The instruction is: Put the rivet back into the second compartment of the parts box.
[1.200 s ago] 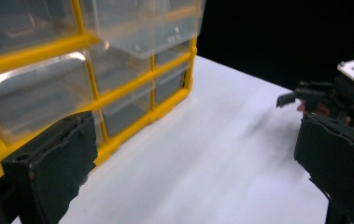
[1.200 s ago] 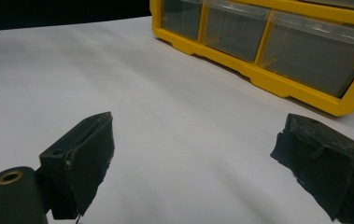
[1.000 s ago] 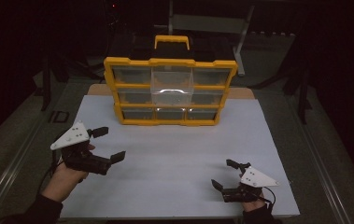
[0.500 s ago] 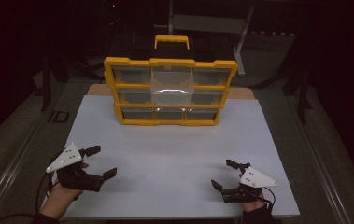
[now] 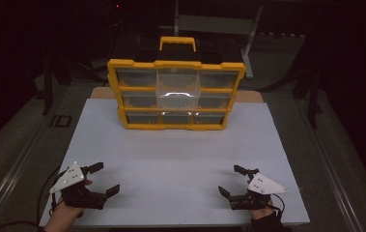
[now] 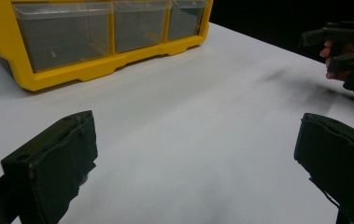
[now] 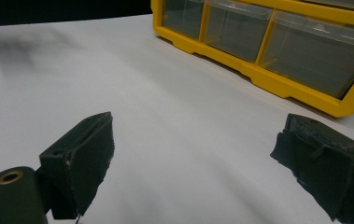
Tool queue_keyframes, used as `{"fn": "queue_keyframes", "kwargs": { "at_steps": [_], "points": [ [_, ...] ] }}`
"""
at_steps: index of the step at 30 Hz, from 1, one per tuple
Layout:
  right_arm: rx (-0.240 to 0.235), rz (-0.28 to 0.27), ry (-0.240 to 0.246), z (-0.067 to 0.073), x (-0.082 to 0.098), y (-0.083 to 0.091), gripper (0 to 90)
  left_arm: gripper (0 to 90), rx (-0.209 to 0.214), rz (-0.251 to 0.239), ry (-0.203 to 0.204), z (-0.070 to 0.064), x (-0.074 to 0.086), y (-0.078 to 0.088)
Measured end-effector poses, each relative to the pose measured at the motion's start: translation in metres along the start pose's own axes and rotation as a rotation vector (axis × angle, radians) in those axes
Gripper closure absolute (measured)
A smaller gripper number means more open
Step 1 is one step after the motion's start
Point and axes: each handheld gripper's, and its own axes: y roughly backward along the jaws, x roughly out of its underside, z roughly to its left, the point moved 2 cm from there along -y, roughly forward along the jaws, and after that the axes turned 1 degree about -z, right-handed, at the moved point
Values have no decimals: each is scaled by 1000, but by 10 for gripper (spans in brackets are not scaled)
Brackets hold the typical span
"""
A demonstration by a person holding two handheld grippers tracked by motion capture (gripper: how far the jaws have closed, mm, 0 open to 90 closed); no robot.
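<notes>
A yellow drawer organiser [image 5: 175, 94] with clear plastic drawers and a yellow handle stands upright at the far middle of the white table [image 5: 180, 150]. Its bottom row of drawers shows in the left gripper view [image 6: 95, 39] and in the right gripper view [image 7: 277, 44]. My left gripper [image 5: 104, 180] rests near the front left corner, open, nothing between its fingers [image 6: 58, 168]. Near the front right, my right gripper [image 5: 233, 180] is open and empty too, its pads [image 7: 83, 158] wide apart. Both point roughly inward and toward the organiser.
Dark floor and metal stand legs [image 5: 248, 43] lie behind the table. A metal rail [image 5: 11, 174] runs along the table's left side. The other hand with its gripper [image 6: 345, 46] shows far off in the left gripper view.
My left gripper has drawn back toward the front left corner of the table and come lower. The right gripper has stayed put. Both remain open.
</notes>
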Motion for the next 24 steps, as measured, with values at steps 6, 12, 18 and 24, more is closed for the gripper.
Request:
{"fn": "queue_keyframes", "kwargs": {
  "at_steps": [6, 12, 18, 24],
  "points": [
    [2, 1, 3, 0, 0, 0, 101, 0, -3, 22, -16, 1, 11, -3],
    [5, 7, -1, -1, 1, 0, 101, 0, -20, 16, -16, 3, 17, -1],
    [2, 9, -3, -1, 2, -1, 102, 0, -25, 35, -31, 4, 22, -3],
    [3, 15, -9, -1, 3, -1, 101, 0, -28, 57, -43, 3, 25, -7]
  ]
}}
